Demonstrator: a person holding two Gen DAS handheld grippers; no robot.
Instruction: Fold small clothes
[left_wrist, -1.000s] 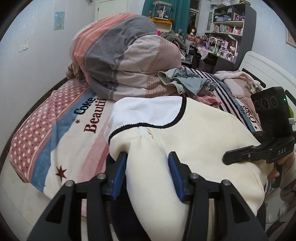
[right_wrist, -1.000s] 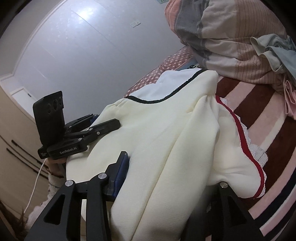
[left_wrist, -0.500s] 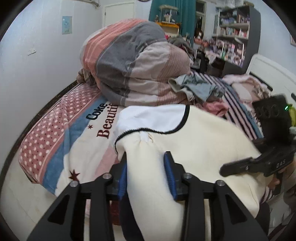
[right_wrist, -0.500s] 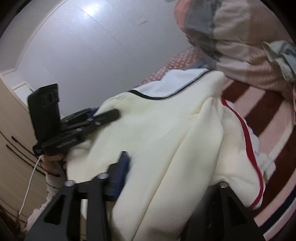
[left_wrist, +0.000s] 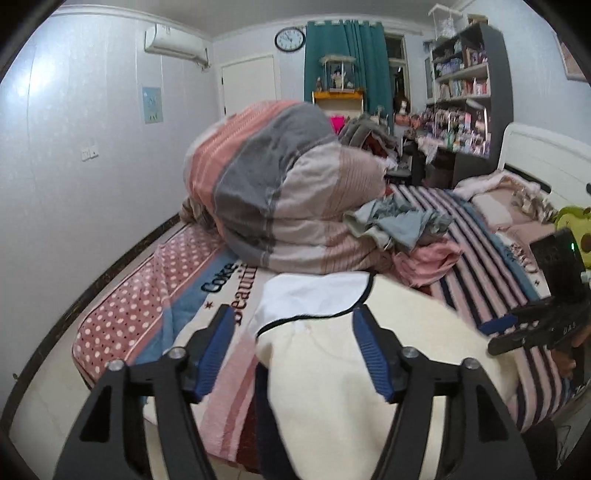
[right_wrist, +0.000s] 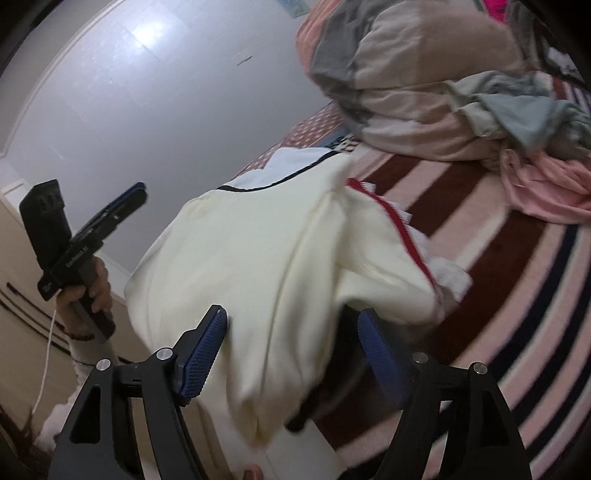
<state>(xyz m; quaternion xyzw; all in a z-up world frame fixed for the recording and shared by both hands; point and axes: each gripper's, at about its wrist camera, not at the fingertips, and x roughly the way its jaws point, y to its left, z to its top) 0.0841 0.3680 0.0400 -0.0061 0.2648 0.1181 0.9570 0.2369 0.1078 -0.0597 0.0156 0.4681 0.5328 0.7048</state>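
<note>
A cream garment (left_wrist: 369, 369) with a white, black-edged collar (left_wrist: 310, 295) lies on the bed's near edge and hangs over it. In the right wrist view the garment (right_wrist: 251, 266) shows a red trim with lace (right_wrist: 402, 229). My left gripper (left_wrist: 295, 347) is open, its blue pads wide apart above the garment's collar end. My right gripper (right_wrist: 291, 343) is open, its pads on either side of the hanging cloth. Each gripper also shows in the other's view: the right one (left_wrist: 517, 328), the left one (right_wrist: 110, 218).
The bed carries a striped and dotted blanket (left_wrist: 147, 310). A rolled striped quilt (left_wrist: 280, 206) lies behind the garment. Grey-blue clothes (left_wrist: 399, 221) and a pink garment (left_wrist: 424, 262) lie to its right. A white wall (left_wrist: 74, 184) runs along the left; shelves (left_wrist: 461, 92) stand at the back.
Both grippers have opened and let go of the cream garment. The left gripper has pulled back and risen. The garment now rests on the bed edge.
</note>
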